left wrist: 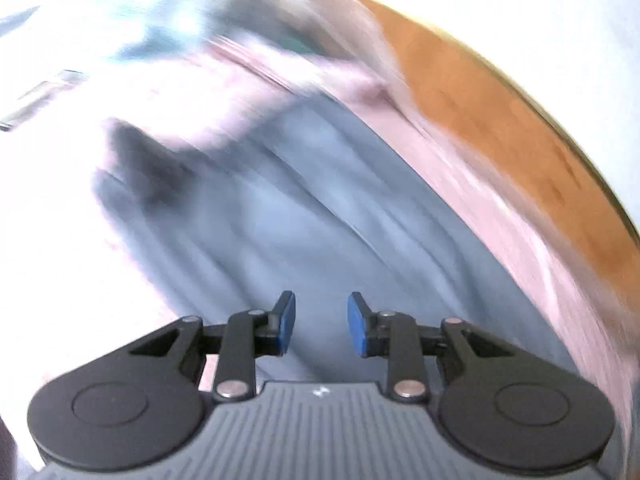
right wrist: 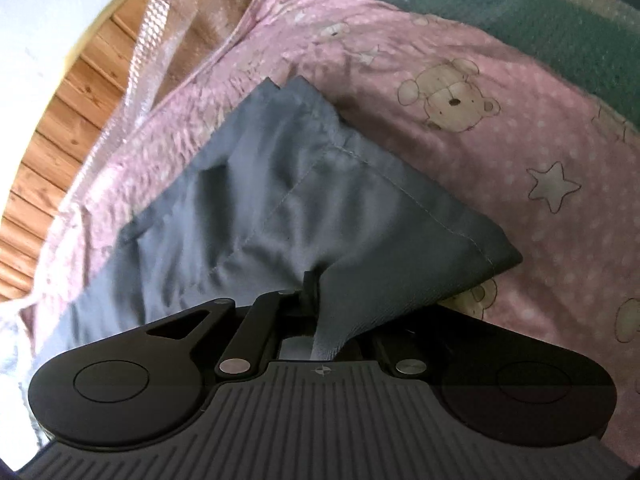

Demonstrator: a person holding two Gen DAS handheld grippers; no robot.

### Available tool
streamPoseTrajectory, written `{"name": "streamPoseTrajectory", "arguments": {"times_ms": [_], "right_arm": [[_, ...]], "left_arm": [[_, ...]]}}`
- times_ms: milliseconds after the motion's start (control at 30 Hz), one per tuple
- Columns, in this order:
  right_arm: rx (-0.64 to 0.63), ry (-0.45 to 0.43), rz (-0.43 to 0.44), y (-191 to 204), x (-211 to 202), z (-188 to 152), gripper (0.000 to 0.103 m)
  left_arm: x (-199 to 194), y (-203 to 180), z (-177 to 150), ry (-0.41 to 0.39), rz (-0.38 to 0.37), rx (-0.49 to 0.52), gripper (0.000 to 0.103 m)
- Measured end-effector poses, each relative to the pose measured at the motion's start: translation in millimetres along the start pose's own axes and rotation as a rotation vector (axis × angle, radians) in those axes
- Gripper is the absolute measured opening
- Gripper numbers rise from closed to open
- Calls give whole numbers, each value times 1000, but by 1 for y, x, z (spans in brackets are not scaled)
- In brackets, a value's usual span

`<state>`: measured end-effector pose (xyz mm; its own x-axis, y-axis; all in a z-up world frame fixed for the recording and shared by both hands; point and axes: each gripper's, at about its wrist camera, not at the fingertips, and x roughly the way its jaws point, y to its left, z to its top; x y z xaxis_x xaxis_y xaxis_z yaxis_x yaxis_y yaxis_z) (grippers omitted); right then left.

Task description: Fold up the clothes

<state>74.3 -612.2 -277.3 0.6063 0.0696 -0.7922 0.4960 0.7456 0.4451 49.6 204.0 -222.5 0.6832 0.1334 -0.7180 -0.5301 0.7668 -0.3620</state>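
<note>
- I see a plain grey garment (right wrist: 248, 200) with matching stitching.
- Pink sheet (right wrist: 460, 160) carries beige teddy bears, white stars, pale dots.
- Blue pads (left wrist: 286, 326) on my left gripper.

Pink bear-print sheet (right wrist: 460, 128), teal blanket (right wrist: 520, 20), plank floor (right wrist: 60, 128), possibly bubble wrap (right wrist: 160, 12)

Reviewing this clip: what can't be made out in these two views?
- Left wrist view: motion blur smears the grey garment and pink sheet; folds unreadable.
- Right wrist view: the right hand-held gripper has cloth bunched over its fingertips, hiding the pads.
- Right wrist view: the gripper body hides the grey garment's near edge.
</note>
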Motion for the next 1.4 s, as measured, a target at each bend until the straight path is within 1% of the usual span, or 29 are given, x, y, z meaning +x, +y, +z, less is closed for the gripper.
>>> {"name": "streamPoseTrajectory", "arguments": {"times_ms": [67,100,167,200,267,300,333,367,433,467,500,533,567,633,667,700,733,767,800,833,933,1033,1067,1133,1167,1200,1233,1300,1400], "right_arm": [[-14,-4,-58,11,3,1,0],[-21,-7,-88,17,4,1,0],[-20,-12,-137,26,9,1,0],[-3,-12,-153,28,9,2,0],[73,-3,-147,25,9,5,0],[120,4,-134,21,9,6,4],[162,11,-112,18,8,9,6],[196,5,-115,16,5,11,12],[243,-27,-132,14,-1,16,42],[245,-51,-142,14,-2,18,46],[247,-73,-151,14,-3,19,45],[238,-69,-143,11,-2,21,39],[229,-65,-134,9,0,23,19],[209,-57,-116,3,4,26,17],[176,-52,-108,3,2,26,20],[98,-76,-139,7,-3,28,36],[20,-99,-169,12,-9,31,46],[-58,-122,-199,16,-15,33,67],[-137,-145,-229,20,-21,36,82],[-215,-168,-259,25,-26,39,84],[-447,-233,-342,38,-42,47,83],[-535,-124,-169,41,-1,81,81],[-564,-88,-112,42,13,93,79],[-619,-15,4,44,40,116,62],[-646,22,62,45,54,127,56],[-672,59,121,46,67,139,22],[-699,92,177,47,80,150,2],[-782,62,219,49,73,149,0],[-820,15,301,52,51,156,0]], "left_arm": [[20,37,31,-13,53,-27,27],[33,54,42,4,85,-44,27],[60,80,59,59,194,-62,12],[57,80,61,58,192,-42,4],[51,78,65,54,188,-3,4],[48,77,67,53,187,17,4],[45,77,69,51,185,37,9],[42,76,71,49,183,56,10],[36,74,75,46,180,96,11],[33,74,76,44,178,115,11],[28,69,78,40,170,138,11],[19,52,77,30,141,168,11],[10,31,75,22,100,194,11],[-3,-28,67,22,-23,274,15],[-3,-64,59,38,-95,338,18],[-2,-101,49,57,-167,408,27],[4,-143,31,87,-237,498,31],[10,-184,13,116,-303,589,33],[18,-224,-10,140,-355,685,37],[27,-263,-33,166,-404,780,39],[57,-372,-109,255,-510,1040,39],[71,-442,-169,293,-548,1178,38],[70,-458,-183,306,-566,1191,38],[68,-478,-204,323,-587,1194,38],[66,-480,-210,333,-594,1187,38],[66,-482,-216,342,-597,1179,38],[65,-481,-219,347,-591,1166,38],[56,-484,-223,358,-584,1135,38],[60,-483,-224,343,-533,1114,38]]}}
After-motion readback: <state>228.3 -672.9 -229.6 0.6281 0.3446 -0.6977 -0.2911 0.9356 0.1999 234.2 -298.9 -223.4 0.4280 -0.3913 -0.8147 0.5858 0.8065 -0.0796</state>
